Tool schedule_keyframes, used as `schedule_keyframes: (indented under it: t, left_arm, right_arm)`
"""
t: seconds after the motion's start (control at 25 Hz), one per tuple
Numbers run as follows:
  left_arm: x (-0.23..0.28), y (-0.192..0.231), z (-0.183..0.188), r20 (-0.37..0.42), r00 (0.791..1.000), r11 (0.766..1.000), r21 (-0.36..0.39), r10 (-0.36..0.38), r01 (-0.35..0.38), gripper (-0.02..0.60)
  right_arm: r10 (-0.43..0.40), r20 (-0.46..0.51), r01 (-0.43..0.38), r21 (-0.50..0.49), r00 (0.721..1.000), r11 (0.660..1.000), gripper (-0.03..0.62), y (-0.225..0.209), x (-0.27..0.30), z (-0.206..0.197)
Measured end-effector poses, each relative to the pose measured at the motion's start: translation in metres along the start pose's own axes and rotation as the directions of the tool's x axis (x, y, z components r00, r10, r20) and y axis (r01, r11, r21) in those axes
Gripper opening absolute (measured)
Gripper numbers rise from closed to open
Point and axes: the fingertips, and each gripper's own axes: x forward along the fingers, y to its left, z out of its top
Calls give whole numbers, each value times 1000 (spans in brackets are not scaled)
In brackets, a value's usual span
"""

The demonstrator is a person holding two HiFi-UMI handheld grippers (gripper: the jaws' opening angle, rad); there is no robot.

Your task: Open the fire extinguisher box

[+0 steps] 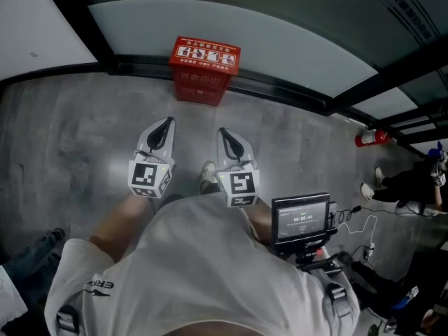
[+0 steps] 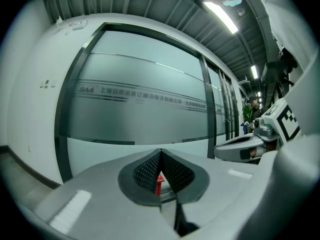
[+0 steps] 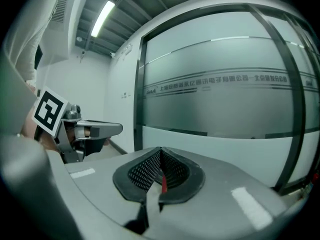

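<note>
A red fire extinguisher box (image 1: 204,68) stands on the grey floor against the glass wall, lid down, with white pictograms on top. My left gripper (image 1: 165,122) and right gripper (image 1: 223,131) hover side by side well short of the box, tips pointing toward it. Both are shut with nothing between the jaws. In the left gripper view a sliver of the red box (image 2: 159,182) shows through the closed pads of the left gripper (image 2: 160,154). The right gripper view shows the right gripper (image 3: 161,151) shut, with a thin red strip of the box (image 3: 163,183) behind its pads.
A frosted glass wall (image 1: 231,33) with dark frames runs behind the box. A red fire extinguisher (image 1: 371,138) lies on the floor at right. A tripod-mounted monitor (image 1: 302,218) stands by my right side. A person (image 1: 409,184) crouches at far right.
</note>
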Motion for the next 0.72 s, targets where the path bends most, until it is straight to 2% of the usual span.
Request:
schedule_keyframes:
  t: [0.4,0.72]
  left_arm:
    - [122,28,-10,-87,996,999,22,33,-31,2]
    - [183,66,-32,-147,989,1000,24,19,-16,2]
  right_arm:
    - [40,-50,-39,19,998,999,14,-88,100,4]
    - [35,-110,-34,15,993,999,14,-116,168,-8]
